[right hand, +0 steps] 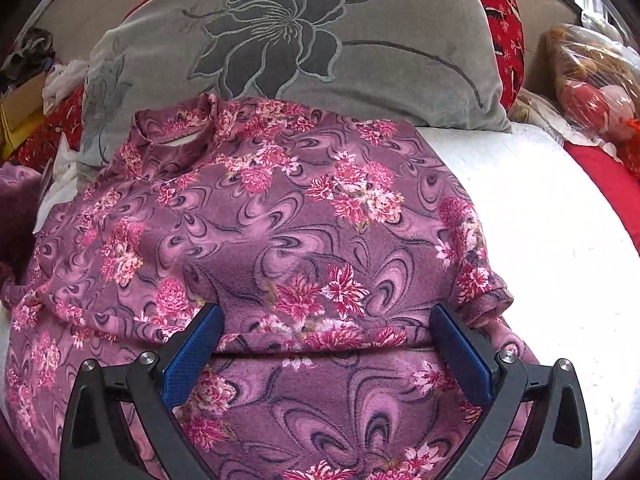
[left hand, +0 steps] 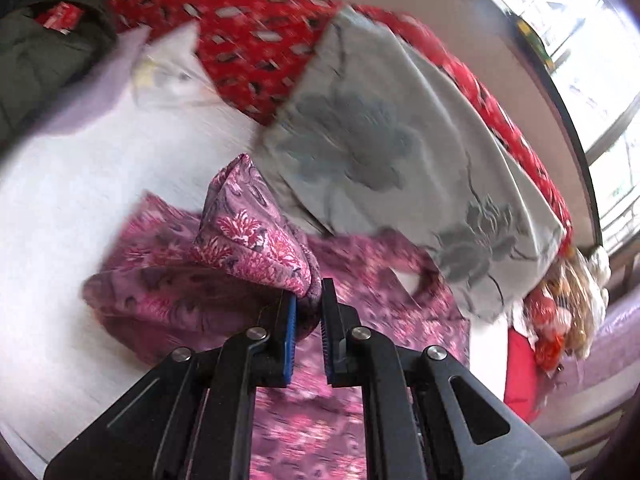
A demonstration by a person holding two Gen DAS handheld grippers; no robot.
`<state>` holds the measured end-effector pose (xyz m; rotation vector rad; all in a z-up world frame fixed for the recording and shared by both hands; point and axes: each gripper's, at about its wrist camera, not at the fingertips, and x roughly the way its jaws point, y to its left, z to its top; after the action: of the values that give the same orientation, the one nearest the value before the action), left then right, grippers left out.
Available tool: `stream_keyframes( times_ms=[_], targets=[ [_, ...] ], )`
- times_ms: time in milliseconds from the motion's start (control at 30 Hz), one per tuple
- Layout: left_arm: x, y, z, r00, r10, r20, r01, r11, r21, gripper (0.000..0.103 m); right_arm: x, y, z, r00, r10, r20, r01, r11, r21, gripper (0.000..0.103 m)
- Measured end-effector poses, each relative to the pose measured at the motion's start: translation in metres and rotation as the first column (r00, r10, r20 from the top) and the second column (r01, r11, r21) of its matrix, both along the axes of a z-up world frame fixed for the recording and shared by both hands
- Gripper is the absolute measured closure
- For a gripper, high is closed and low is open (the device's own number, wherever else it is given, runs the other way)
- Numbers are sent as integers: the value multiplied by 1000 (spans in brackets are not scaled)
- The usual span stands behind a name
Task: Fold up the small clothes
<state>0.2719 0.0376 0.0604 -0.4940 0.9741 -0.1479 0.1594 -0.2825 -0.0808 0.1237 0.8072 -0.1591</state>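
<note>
Top (right hand: pixel 304 216): a purple floral fleece garment, spread on the white bed (right hand: pixel 540 220) with its collar lying against the grey pillow (right hand: pixel 320 40); most of the body lies flat in front of the pillow.

Left gripper (left hand: pixel 309 300): nearly closed, pinched on a bunched corner of the top — a sleeve or a hem, which of the two cannot be told — and the cloth is held lifted above the rest of the garment.

Right gripper (right hand: pixel 326 320): jaws spread wide over the lower part of the top, away from the pillow; nothing is held. Whether the pads rest on the cloth cannot be told.

Step judged: a side of the top is being carried across the body as a fold.

Risk, slip: only a small tuck of thick fleece is caught between the left pads, so it could be pulled free by a quick carry.

Risk, drag: with nothing pinned by the right gripper, the whole top could be dragged along — the flat spread would be lost.

Risk, snag: the collar could be rucked against the pillow and the fold skewed.

Risk, blur: the left view is smeared, so the fold edge could be misjudged.
</note>
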Motion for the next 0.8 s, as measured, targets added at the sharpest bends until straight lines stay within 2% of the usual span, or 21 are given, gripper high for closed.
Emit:
stream_keyframes(
  times_ms=[133, 267, 433, 500, 600, 667, 700, 733, 800],
  targets=[
    [2, -44, -17, 998, -46, -30, 46, 999, -16, 95, 0, -1, -1, 1000, 3, 7, -3, 1000, 8, 0],
    [1, -84, -40, 993, -98, -67, 99, 995, 7, 95, -1, -2, -1, 1000, 4, 13, -4, 1000, 17, 0],
    [-10, -124, -84, 969, -171, -177, 187, 979, 78, 93, -1, -2, -1, 1000, 4, 14, -4, 1000, 14, 0],
    [-15, -130, -98, 957, -191, -220, 217, 971, 104, 88, -1, -2, -1, 1000, 4, 13, -4, 1000, 13, 0],
    [-27, -119, -91, 955, -222, -198, 239, 969, 68, 83, -1, -2, -2, 1000, 4, 12, -4, 1000, 10, 0],
    [-39, -99, -82, 952, -234, -197, 233, 972, -27, 81, -1, -1, -2, 1000, 5, 8, -5, 1000, 8, 0],
    [-45, -87, -78, 956, -222, -190, 216, 975, -51, 76, 0, -1, -2, 1000, 4, 3, -4, 1000, 6, 0],
    [-52, -73, -74, 962, -200, -186, 192, 979, -62, 65, 1, -1, 0, 1000, 4, -5, -4, 1000, 4, 0],
    [-66, -42, -70, 976, -148, -160, 134, 987, -93, 60, 7, 0, 4, 999, 5, -50, -5, 1000, 0, 0]
  ],
)
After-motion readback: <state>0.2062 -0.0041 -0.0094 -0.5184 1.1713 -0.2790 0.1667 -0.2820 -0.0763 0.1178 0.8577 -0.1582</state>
